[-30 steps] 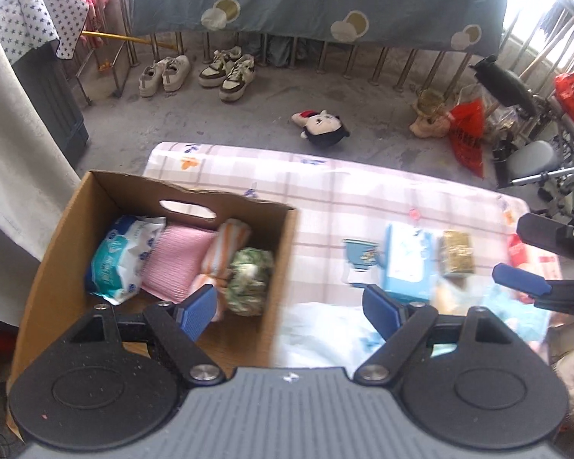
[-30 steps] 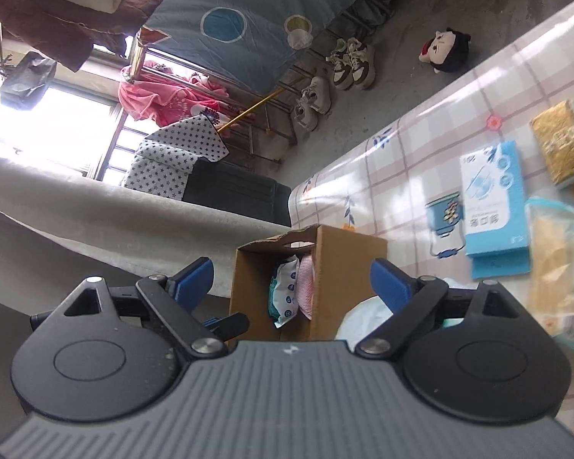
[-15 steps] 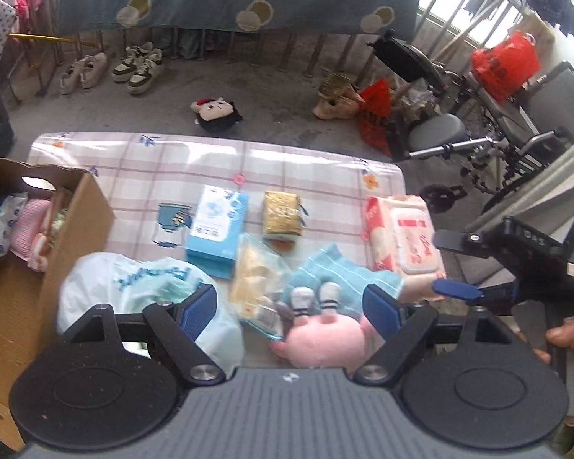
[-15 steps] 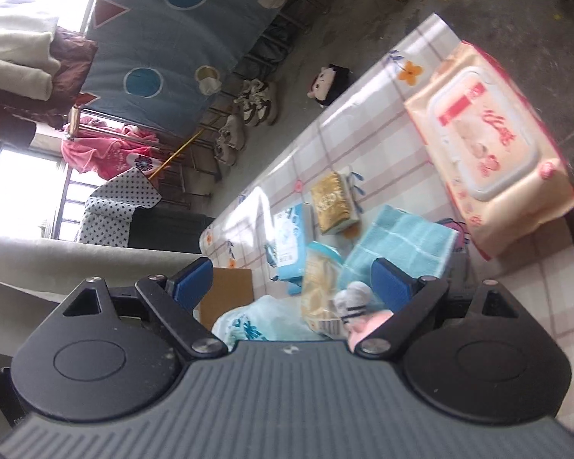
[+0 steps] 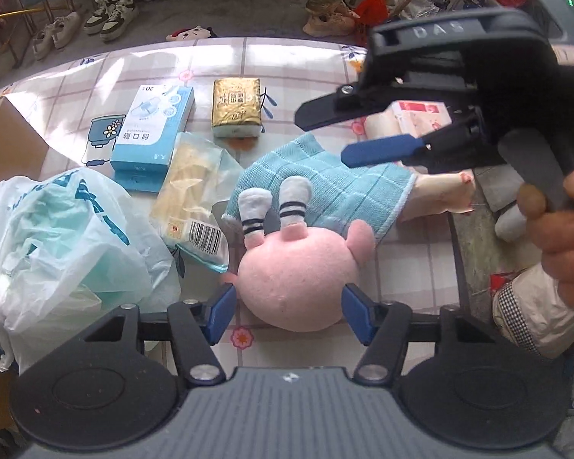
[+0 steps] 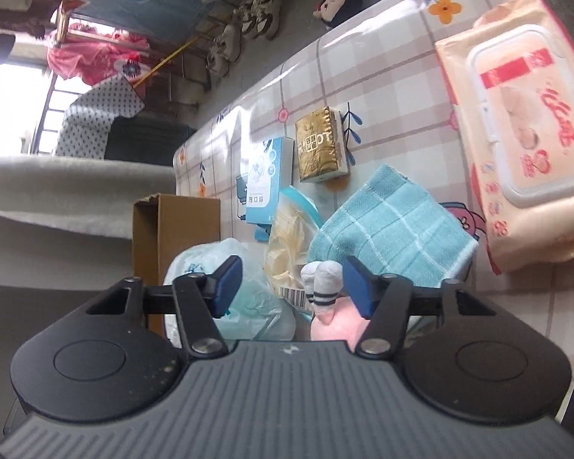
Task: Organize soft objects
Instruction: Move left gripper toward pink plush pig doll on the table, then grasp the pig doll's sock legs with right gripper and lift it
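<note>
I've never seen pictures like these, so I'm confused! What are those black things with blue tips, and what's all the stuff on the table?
Those are grabbing tools. A person holds one in each hand, and each has a camera looking along its two fingers. One picture comes from the left tool, the other from the right.

On the checked table lie a pink plush toy, a blue towel, a gold tissue pack, a blue box, a plastic bag and a pack of wipes.

The left gripper has just been closing around the plush toy. Its pads sit at the toy's sides, but I can't tell if it squeezes yet. The right gripper has been closing too, and holds nothing.
</note>
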A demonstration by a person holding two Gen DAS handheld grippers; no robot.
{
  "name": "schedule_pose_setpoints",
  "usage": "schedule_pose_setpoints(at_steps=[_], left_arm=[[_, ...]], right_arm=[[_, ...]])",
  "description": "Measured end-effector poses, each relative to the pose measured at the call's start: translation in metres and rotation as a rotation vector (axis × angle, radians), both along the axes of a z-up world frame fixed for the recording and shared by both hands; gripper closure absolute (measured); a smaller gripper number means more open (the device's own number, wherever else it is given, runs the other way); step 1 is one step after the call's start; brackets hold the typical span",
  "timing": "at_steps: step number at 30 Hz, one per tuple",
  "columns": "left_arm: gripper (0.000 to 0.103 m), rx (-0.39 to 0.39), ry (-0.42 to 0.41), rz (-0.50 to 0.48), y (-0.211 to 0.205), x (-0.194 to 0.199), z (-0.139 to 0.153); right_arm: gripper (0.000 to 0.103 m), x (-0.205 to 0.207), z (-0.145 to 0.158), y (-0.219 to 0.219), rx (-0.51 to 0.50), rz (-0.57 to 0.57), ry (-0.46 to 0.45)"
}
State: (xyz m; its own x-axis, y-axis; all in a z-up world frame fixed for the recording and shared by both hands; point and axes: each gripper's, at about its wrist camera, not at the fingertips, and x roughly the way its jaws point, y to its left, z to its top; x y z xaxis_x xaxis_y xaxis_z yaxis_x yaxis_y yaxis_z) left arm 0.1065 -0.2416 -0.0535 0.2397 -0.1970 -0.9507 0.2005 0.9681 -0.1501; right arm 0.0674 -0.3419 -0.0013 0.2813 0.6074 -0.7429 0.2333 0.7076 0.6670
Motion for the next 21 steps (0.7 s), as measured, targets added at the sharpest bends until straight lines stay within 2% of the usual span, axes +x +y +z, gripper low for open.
schedule_pose_setpoints(at_steps=[2,7,11,12,14,17,21], left_arm=[[0.046,0.006,0.005,0.002,-0.001,0.003,-0.011],[0.048,-0.053,0.02,0.021,0.001,0.004,-0.029],[0.047,-0.086,0.017,0.013,0.0,0.001,-0.033],[0.047,-0.093,0.018,0.007,-0.001,-0.001,-0.034],[0.047,-0.096,0.015,-0.005,-0.001,-0.004,-0.035],[0.047,-0.099,0.007,-0.015,0.0,-0.009,-0.036],[0.047,-0.111,0.005,-0.016,0.004,-0.014,-0.039]], right_arm=[[0.053,0.015,-0.007,0.015,-0.041,0.067,-0.01],[0.053,0.032,-0.027,0.04,-0.116,0.162,0.022],[0.061,0.033,-0.037,0.052,-0.15,0.208,0.048],[0.064,0.031,-0.037,0.053,-0.153,0.214,0.049],[0.078,0.027,-0.037,0.055,-0.154,0.22,0.05],[0.085,0.02,-0.035,0.058,-0.122,0.221,0.056],[0.088,0.006,-0.033,0.062,-0.07,0.224,0.075]])
